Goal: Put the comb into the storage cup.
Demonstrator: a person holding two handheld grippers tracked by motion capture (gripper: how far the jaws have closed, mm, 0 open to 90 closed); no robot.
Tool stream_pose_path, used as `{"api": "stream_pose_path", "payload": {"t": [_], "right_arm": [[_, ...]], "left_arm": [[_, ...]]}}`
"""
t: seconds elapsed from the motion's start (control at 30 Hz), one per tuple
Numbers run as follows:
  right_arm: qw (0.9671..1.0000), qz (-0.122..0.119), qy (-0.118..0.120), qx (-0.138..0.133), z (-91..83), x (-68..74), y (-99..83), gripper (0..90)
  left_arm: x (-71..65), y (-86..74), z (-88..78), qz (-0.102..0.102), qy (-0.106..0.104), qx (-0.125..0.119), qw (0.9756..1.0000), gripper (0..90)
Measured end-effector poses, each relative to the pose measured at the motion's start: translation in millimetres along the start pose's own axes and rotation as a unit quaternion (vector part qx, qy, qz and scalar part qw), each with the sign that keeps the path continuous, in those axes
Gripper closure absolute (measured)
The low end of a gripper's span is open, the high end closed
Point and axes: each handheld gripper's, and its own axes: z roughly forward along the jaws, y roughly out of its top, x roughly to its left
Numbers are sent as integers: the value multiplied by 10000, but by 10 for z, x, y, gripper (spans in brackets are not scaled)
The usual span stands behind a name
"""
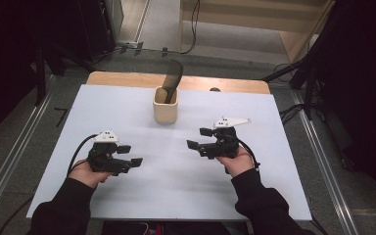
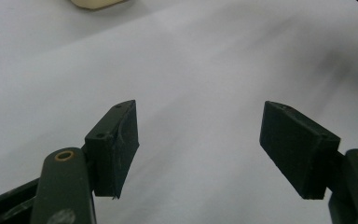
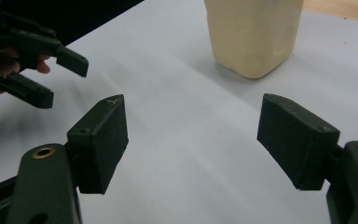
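reaching for the cream cup (image 1: 165, 110) holding the black comb (image 1: 173, 78), keep your right gripper (image 1: 199, 138) and left gripper (image 1: 130, 155) spread, empty, level.

Both dark-sleeved forearms reach in from the near edge, each hand gripping a black two-jaw gripper, the left gripper (image 1: 129, 155) and the right gripper (image 1: 199, 138) facing each other, well apart, jaws spread wide and empty.
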Motion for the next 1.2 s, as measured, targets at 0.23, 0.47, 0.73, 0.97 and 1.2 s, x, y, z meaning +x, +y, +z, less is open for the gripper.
{"api": "stream_pose_path", "payload": {"t": [0.23,0.47,0.73,0.97,1.2], "right_arm": [[10000,47,31,35,-72,31,-79,227],[10000,39,7,13,-182,18,-144,223],[9999,82,6,71,-306,-36,-273,222],[9999,89,-52,103,-398,-67,-376,221],[9998,114,-94,113,-498,-95,-468,221]], "left_arm": [[-17,4,1,4,-21,-6,10000,285],[-33,8,2,30,-46,-5,10000,284],[-37,8,0,30,-76,5,10000,285],[-51,0,-6,56,-122,3,9999,285],[-67,-14,-15,65,-136,22,9999,285]]}}
